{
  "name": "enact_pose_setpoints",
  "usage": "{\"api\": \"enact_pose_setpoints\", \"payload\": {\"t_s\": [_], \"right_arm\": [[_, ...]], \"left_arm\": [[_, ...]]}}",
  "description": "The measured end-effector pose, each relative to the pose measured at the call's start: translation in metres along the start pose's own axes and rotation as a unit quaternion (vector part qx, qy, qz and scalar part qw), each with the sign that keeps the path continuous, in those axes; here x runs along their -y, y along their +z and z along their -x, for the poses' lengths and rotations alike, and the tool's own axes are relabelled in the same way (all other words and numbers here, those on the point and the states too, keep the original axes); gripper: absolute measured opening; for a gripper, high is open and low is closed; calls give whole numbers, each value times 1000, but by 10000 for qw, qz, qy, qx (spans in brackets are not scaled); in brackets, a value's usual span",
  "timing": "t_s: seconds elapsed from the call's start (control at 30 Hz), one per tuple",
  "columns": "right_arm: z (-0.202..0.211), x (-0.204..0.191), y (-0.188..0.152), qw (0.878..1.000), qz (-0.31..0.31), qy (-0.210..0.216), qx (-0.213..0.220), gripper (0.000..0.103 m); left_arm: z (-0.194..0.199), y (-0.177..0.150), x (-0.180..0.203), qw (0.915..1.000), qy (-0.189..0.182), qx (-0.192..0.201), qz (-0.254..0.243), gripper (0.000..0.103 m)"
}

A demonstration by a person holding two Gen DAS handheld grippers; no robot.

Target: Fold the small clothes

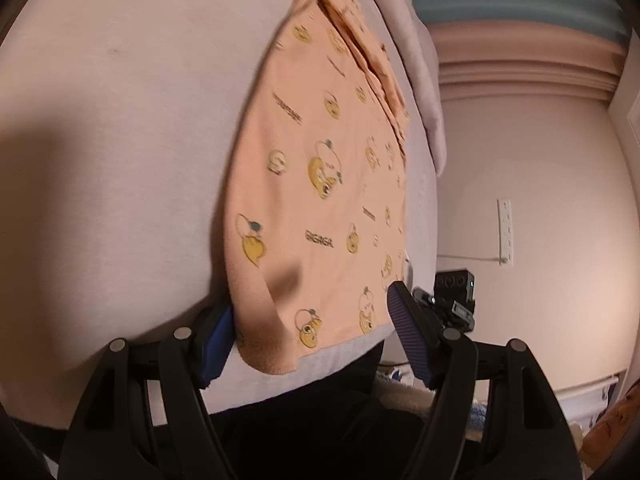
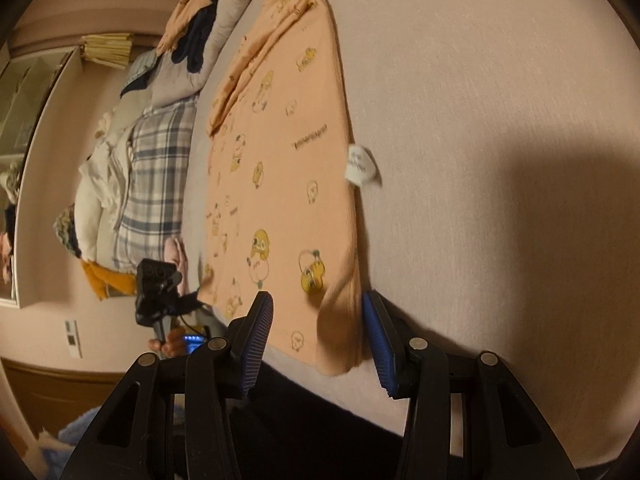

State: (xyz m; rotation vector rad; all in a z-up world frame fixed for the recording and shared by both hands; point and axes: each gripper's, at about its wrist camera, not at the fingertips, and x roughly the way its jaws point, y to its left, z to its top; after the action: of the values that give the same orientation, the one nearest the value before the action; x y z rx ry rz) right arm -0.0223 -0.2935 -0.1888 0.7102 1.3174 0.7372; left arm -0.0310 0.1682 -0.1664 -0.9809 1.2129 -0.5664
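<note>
A small peach garment (image 1: 320, 184) printed with yellow cartoon figures lies flat on a pale grey bed surface (image 1: 120, 160). My left gripper (image 1: 308, 332) is open, its blue-padded fingers straddling the garment's near hem corner, which curls up between them. In the right wrist view the same garment (image 2: 280, 184) shows with a white care label (image 2: 362, 166) at its side seam. My right gripper (image 2: 320, 332) is open around the other near hem corner. The left gripper (image 2: 160, 292) appears there at the left, held by a hand.
A pile of other clothes, including a plaid shirt (image 2: 156, 184), white items and a dark piece, lies beyond the garment along the bed's far side. The bed's near edge (image 1: 312, 380) runs just under both grippers. A pink wall with a socket strip (image 1: 505, 232) stands at right.
</note>
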Motion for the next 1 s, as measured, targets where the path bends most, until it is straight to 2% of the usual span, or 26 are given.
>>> {"api": "enact_pose_setpoints", "payload": {"t_s": [0.27,0.37,0.47,0.53,0.6,0.73,0.87,1.0], "right_arm": [[-4,1,1,9995,91,5,-295,47],[-6,-1,-1,9992,179,-21,-348,47],[-12,-2,2,9994,200,46,-271,44],[-13,-7,0,9988,423,-126,-214,24],[-14,-8,-2,9980,551,-256,-179,10],[-7,-15,-3,9977,674,8,87,8],[6,-39,5,9929,1037,417,418,8],[13,-60,21,9865,1285,716,724,8]], "left_arm": [[1,0,-4,9997,-251,-49,40,72],[-3,1,-2,9999,-160,-22,17,65],[-8,6,-1,10000,23,-23,21,44],[-13,5,-1,9997,222,-53,17,19],[-15,3,-1,9990,436,-10,5,9],[-13,3,16,9983,441,271,-254,9],[-4,17,41,9969,-43,636,-458,9],[-5,34,60,9947,-281,791,-587,9]]}}
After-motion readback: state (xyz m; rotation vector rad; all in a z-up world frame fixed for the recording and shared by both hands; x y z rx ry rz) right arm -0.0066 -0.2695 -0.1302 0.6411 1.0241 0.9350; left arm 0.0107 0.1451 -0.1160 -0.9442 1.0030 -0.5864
